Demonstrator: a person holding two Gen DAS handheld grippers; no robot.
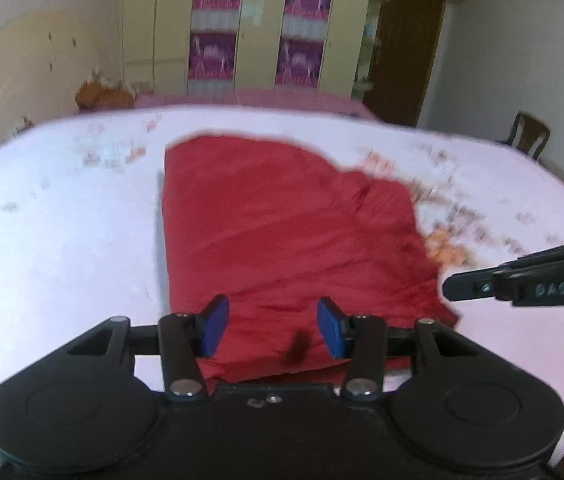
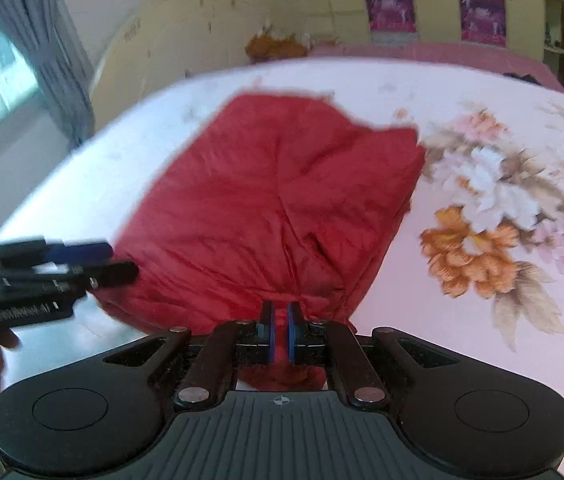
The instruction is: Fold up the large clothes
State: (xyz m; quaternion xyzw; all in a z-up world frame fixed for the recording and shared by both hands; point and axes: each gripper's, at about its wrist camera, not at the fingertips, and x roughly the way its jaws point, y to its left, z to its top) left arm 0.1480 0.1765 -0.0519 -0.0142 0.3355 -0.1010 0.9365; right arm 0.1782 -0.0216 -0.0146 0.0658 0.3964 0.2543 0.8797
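Bedroom with a floral pink bedsheet (image 2: 462, 88), a red garment (image 2: 282, 192) lying partly folded on it.

Folding looks well underway: the garment is already a rough rectangle, though rumpled and uneven at its far edge, so more folds and smoothing likely remain. At the garment's near edge, the right gripper (image 2: 279, 330) pinches a bunch of red cloth; the left gripper (image 1: 271, 326) hovers nearby, jaws spread, holding nothing.
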